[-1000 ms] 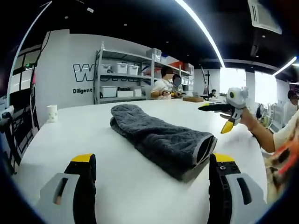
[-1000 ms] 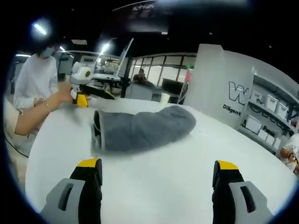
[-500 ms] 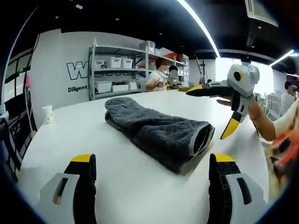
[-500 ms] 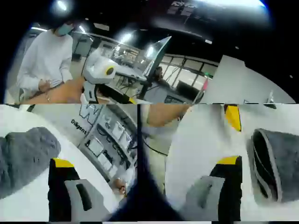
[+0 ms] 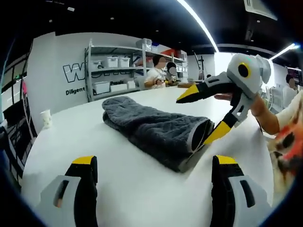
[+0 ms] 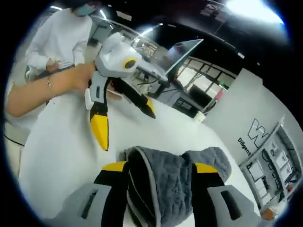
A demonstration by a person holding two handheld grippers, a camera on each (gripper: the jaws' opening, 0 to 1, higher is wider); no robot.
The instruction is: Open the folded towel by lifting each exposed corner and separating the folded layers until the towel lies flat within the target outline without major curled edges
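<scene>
Left gripper view: a folded dark grey towel (image 5: 156,130) lies on a white counter (image 5: 71,127), its layered end facing the camera's right. The left tool (image 5: 154,172) rests low and level, jaws wide apart, short of the towel and holding nothing. The right tool (image 5: 204,114) reaches in from the right, held by a person's hand (image 5: 258,106), its yellow-tipped jaws spread above and below the towel's open end.

Right gripper view: the right tool (image 6: 158,170) has its jaws on either side of the grey-bordered towel (image 6: 177,177) edge, not visibly closed. The left tool (image 6: 125,118) hovers beyond, jaws parted. To do this step well, the right tool should probably pinch only the top layer's corner, then lift slowly.
</scene>
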